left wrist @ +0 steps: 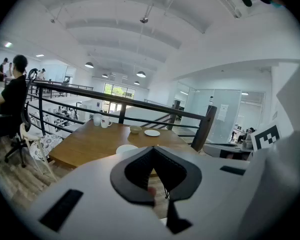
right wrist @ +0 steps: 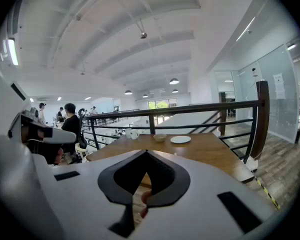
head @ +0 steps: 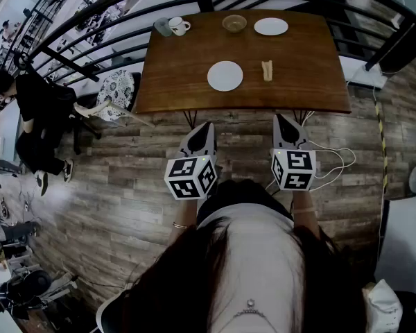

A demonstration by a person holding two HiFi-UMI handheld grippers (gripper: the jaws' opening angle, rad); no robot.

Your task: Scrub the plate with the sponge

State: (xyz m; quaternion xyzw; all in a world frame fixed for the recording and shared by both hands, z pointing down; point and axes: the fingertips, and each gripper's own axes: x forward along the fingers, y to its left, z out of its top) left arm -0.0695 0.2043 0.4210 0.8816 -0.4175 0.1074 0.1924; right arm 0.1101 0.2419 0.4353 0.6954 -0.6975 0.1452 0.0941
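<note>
Plate [head: 225, 75] near sponge [head: 267, 70] (apart) on table [head: 173, 82]

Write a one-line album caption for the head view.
Both shut and empty, the left claw and right claw hover short of a wooden table holding a plate and sponge.

The plate [head: 224, 75] is white, the sponge [head: 267, 69] seemingly tan.
</note>
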